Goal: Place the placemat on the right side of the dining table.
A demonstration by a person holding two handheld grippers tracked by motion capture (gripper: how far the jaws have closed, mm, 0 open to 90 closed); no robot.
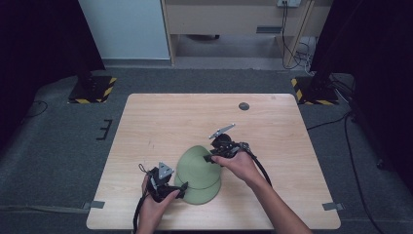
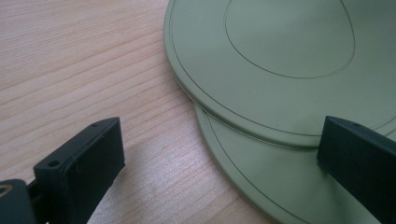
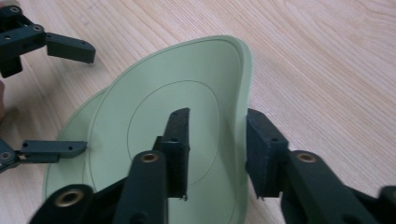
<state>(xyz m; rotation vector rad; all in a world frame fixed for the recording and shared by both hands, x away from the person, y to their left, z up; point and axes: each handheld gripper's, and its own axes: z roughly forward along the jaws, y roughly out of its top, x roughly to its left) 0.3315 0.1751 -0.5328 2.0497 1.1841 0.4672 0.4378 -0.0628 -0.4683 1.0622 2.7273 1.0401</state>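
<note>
Near the tabletop's [image 1: 146, 117] front edge, with bare wood all around, two green plates overlap. Right tongs [image 3: 217, 149] straddle the tilted upper plate's [image 3: 187, 93] raised rim; whether they pinch it I cannot tell. Left tongs [image 2: 219, 154] gape open over the lower plate's [image 2: 261, 186] edge.

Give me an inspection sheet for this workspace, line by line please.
Surface: light wooden table, bare apart from the plates and a small dark round disc near the far edge.
Job's things: two green plates, upper plate overlapping lower plate; the upper one's rim is lifted.
Clutter: nothing seen.
Grippers: right gripper straddles the upper plate's raised rim, contact unclear; left gripper open at the plates' edge, gripping nothing.
Cables: black cable trails from the right gripper; loose cables on the floor beyond.
Surroundings: grey carpet, hazard-striped stand bases, wooden furniture behind.
</note>
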